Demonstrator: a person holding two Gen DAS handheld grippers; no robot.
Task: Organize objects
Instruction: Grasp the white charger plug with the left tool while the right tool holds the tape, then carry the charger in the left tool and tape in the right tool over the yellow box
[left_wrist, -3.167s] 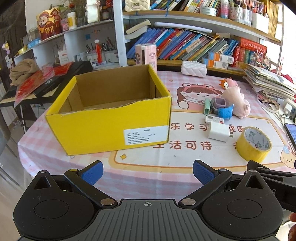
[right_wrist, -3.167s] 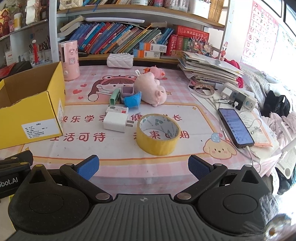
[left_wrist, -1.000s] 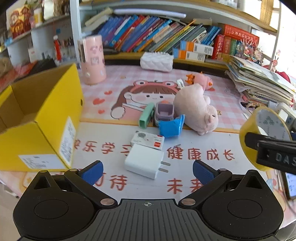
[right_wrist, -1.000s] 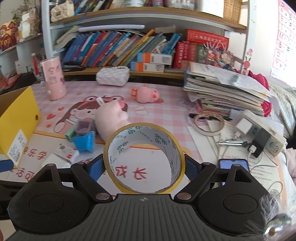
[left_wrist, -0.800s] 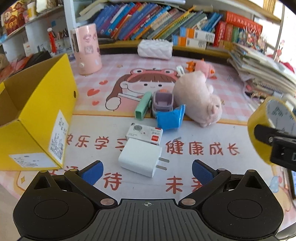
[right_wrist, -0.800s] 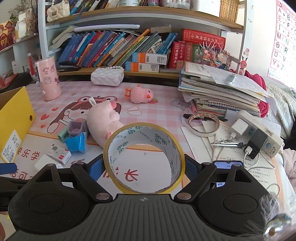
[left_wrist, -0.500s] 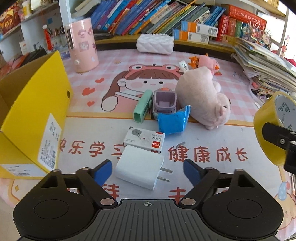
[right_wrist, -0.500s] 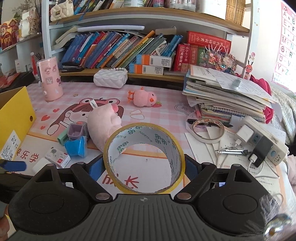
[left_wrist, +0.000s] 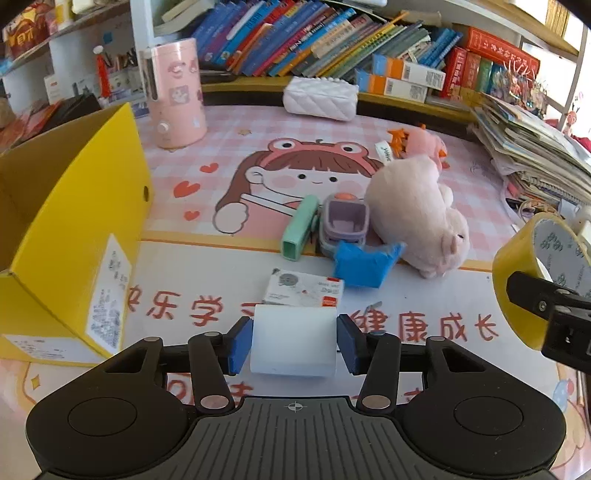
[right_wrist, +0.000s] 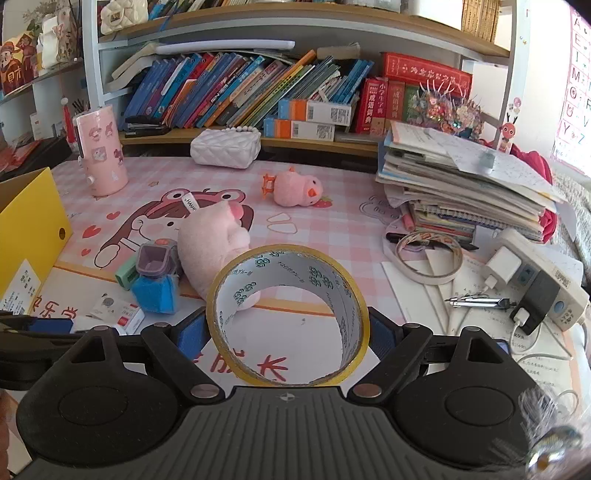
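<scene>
A: Kid's desk: pink checked surface (left_wrist: 236, 147) with a cartoon-girl mat, bookshelves (right_wrist: 258, 92) behind. Open yellow cardboard box (left_wrist: 74, 221) sits at the left edge.

B: Left side?

A: Left gripper (left_wrist: 293, 341) is tilted down at the white rectangular plastic charger block (left_wrist: 293, 338). Its blue fingers (left_wrist: 238, 343) flank the block's two side faces and are closing; the pads look at or just touching the sides, so I can't call it a firm grip. Block lies flat on the surface, just this side of the small white-and-red card box (left_wrist: 303, 291).

B: Axis?

A: The long side seems to run along the gripper's pointing line, so the fingers span the short width. The prongs aren't visible.

B: Right?

A: Right gripper (right_wrist: 287, 332) is pinching the yellow tape roll (right_wrist: 287, 321) across its outer rim, hole facing the camera, held off the surface.

B: What matters next?

A: The box is to the left of both grippers, and the left one is nearer. Judgement: once clamped, the charger goes up and left over the box wall; the tape has the longer reach.
</scene>
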